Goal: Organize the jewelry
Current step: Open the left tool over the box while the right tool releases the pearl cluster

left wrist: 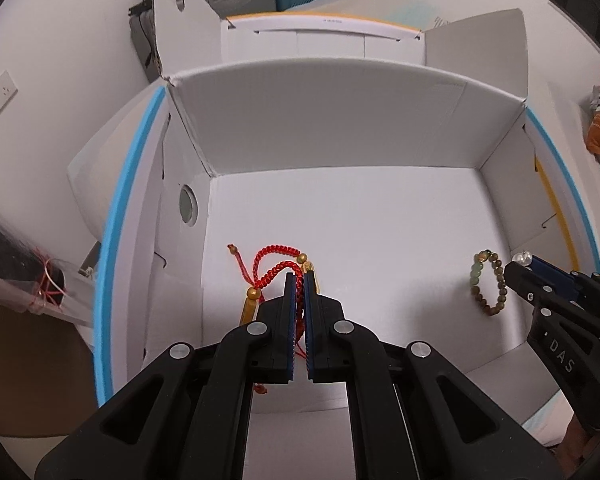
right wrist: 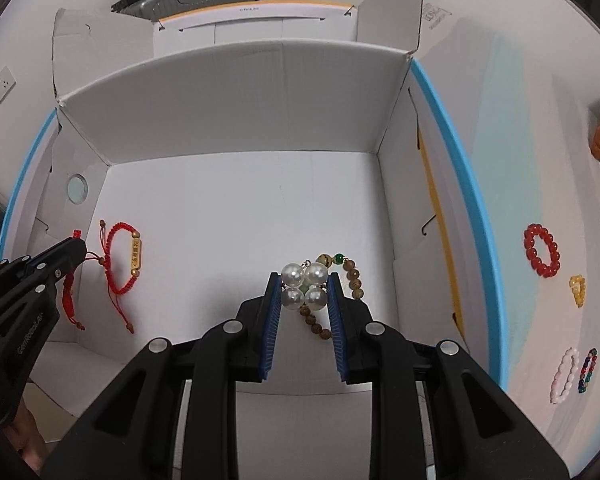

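Observation:
My left gripper [left wrist: 299, 280] is shut on a red cord bracelet [left wrist: 299, 300] and holds it just over the floor of an open white cardboard box [left wrist: 340, 128]. A second red braided bracelet with a gold bar [left wrist: 274, 268] lies on the box floor under it; it also shows in the right wrist view [right wrist: 134, 254]. My right gripper [right wrist: 303, 282] is shut on a pearl bracelet [right wrist: 304, 284] above a brown bead bracelet [right wrist: 354, 276], which lies at the box's right side [left wrist: 488, 284].
Outside the box on the right lie a red bead bracelet [right wrist: 542, 250], a yellow bead piece [right wrist: 578, 289], a pale pink bracelet [right wrist: 564, 374] and a multicoloured bracelet [right wrist: 587, 370]. A clear bag [left wrist: 40, 288] sits left of the box. A second white box [left wrist: 324, 36] stands behind.

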### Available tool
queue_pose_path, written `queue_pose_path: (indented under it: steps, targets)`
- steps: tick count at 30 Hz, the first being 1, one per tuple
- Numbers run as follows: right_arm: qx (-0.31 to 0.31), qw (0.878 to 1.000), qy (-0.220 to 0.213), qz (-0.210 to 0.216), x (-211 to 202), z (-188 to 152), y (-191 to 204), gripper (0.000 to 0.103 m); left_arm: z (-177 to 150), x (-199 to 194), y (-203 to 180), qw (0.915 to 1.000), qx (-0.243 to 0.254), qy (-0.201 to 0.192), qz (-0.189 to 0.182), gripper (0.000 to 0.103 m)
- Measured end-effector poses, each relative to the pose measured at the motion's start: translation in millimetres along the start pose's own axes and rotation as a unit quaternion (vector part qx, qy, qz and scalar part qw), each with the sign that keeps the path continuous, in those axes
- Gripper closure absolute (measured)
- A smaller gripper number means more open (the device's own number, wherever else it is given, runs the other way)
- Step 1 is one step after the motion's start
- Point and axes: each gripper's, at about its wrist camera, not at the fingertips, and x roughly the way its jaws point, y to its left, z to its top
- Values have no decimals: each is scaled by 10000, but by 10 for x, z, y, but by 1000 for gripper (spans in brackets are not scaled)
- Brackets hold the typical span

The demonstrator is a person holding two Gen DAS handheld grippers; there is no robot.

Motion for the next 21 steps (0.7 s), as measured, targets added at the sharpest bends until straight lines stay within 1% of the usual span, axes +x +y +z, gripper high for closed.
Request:
queue_pose_path:
  steps: [3,4,7,8,9,10,11,14,15,16,17,18,20,21]
  targets:
    - [-34,10000,24,-4,43,-12,46,81,-4,29,19,10000,-20,14,-60,99]
    - [-49,10000,16,-4,47,-21,57,81,-12,30,19,10000,-14,-7,-97,96]
    - [-87,10000,-27,4,53,-22,87,80,-29,29,35,10000,-32,-58,-12,95]
    - [-79,10000,-39,18,43,-27,88,79,-32,26,45,10000,-46,-48,-21,95]
    - [-72,10000,-51,39,27,-33,91,77,-38,11,48,10000,-51,-64,-3,91]
    - [-85,9999,-89,53,2,-36,98,70,-40,-15,58,9999,-72,-105,33,80]
    - [-90,9998,-144,60,-36,-42,94,63,-39,-46,73,9998,-107,-160,58,66]
    - [-81,9995,-289,114,-155,-36,86,53,-38,-172,131,9989,-220,-385,168,44]
    - [-90,9993,-332,115,-199,-35,85,50,-35,-210,146,9985,-235,-444,207,40]
    - [-91,9991,-405,91,-252,-34,78,44,-32,-250,169,9981,-278,-496,239,34]
    - [-83,9989,-458,83,-295,-33,66,38,-27,-273,179,9979,-303,-516,237,32]
    - [-73,9987,-502,80,-337,-34,53,36,-26,-295,192,9978,-321,-530,234,31]
    - [-50,9982,-603,25,-419,-28,12,29,-28,-345,210,9975,-315,-560,292,20]
    - [-33,9979,-647,-10,-450,-30,-6,27,-23,-372,217,9973,-315,-607,276,18]
